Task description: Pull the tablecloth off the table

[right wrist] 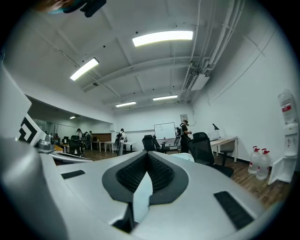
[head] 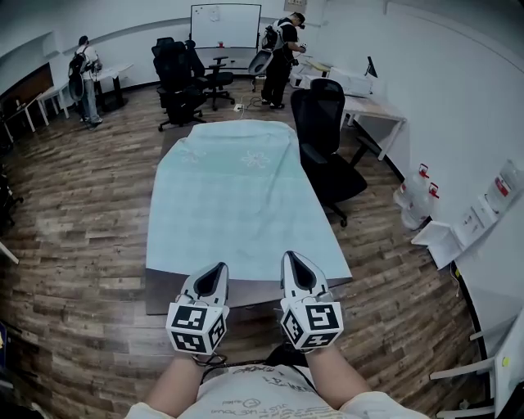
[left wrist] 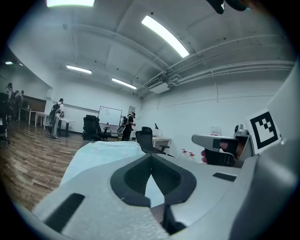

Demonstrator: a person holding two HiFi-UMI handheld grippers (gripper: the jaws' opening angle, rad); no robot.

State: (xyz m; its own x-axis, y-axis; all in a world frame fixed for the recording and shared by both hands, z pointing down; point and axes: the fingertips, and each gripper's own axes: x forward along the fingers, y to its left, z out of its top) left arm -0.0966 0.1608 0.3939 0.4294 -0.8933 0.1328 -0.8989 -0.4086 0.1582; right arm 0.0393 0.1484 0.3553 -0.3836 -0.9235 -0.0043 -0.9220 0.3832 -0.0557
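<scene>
A pale teal tablecloth (head: 233, 196) covers a long table and hangs over its edges; it also shows in the left gripper view (left wrist: 98, 152) and, as a small patch, in the right gripper view (right wrist: 180, 157). My left gripper (head: 217, 268) and right gripper (head: 295, 259) are side by side just above the near edge of the table, pointing along it. Both have their jaws shut, with nothing seen pinched between them. In their own views the left gripper (left wrist: 151, 159) and right gripper (right wrist: 147, 157) look level across the room.
A black office chair (head: 327, 151) stands against the table's right side. More black chairs (head: 180, 78) and a whiteboard (head: 225, 24) are beyond the far end. Two people (head: 86, 78) (head: 282, 57) stand at the back. A desk (head: 368, 102) and water bottles (head: 417, 196) line the right wall.
</scene>
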